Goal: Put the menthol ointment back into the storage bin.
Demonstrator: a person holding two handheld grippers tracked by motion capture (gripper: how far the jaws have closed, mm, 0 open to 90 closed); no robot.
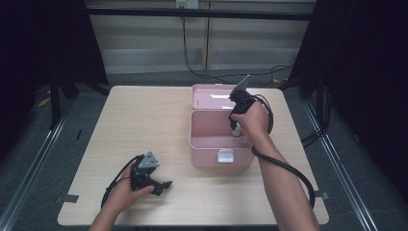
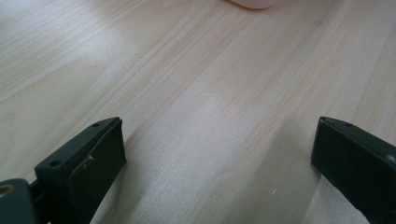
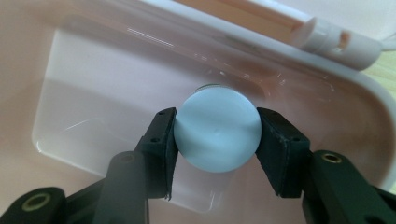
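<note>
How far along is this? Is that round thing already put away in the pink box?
Nearly. The pink box already stands open on the table. The right gripper is clamped on a pale blue round-capped container inside the box. What seems left is letting go. The left gripper rests open on the table.

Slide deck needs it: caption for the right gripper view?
Right tongs clamp a pale blue round cap above the open pink box.

The left black hand-held gripper lies low near the desk's front edge, jaws wide apart (nothing between them). The right black hand-held gripper points steeply downward from an outstretched forearm, its pads clamped together on something round.
</note>
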